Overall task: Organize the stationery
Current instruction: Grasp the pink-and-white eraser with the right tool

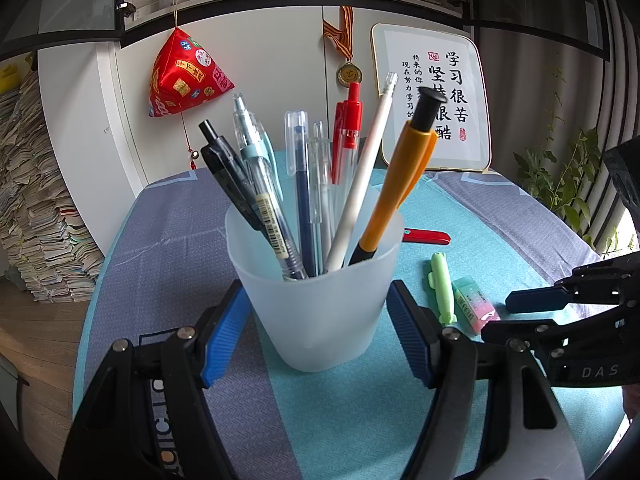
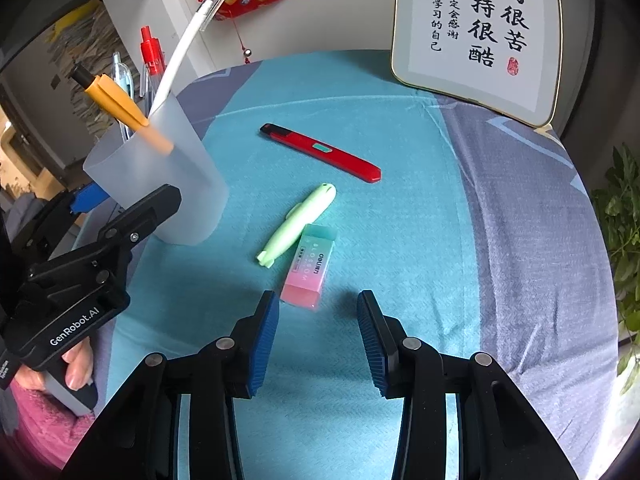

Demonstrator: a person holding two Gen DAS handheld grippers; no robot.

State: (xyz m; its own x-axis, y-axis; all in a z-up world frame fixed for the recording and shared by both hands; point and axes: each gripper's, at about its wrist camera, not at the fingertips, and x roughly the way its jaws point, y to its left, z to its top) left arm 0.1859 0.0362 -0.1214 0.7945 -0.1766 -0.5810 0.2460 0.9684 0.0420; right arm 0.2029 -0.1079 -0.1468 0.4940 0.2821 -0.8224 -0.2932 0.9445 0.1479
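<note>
Teal-and-grey cloth over the tabletop, white cabinet doors behind. Nearest in the left wrist view: left gripper with fingers set wide on either side of the frosted pen cup, close to its walls; actual contact hard to confirm. Already loaded with pens: black, clear, blue, red, white, and an orange pen leaning right. Judged well along, most of the sorting done.

Nearest in the right wrist view: right gripper, fingers apart and empty, hovering just short of the pink-and-teal eraser. Touching the eraser's left side, a green whale-shaped highlighter. Beyond, apart from both, a red utility knife. Three loose items left, by the look of it.

Possible snag: highlighter pressed against the eraser, likely to shift with it. Farther back: framed calligraphy board, red pyramid charm, medal, houseplant at right.
</note>
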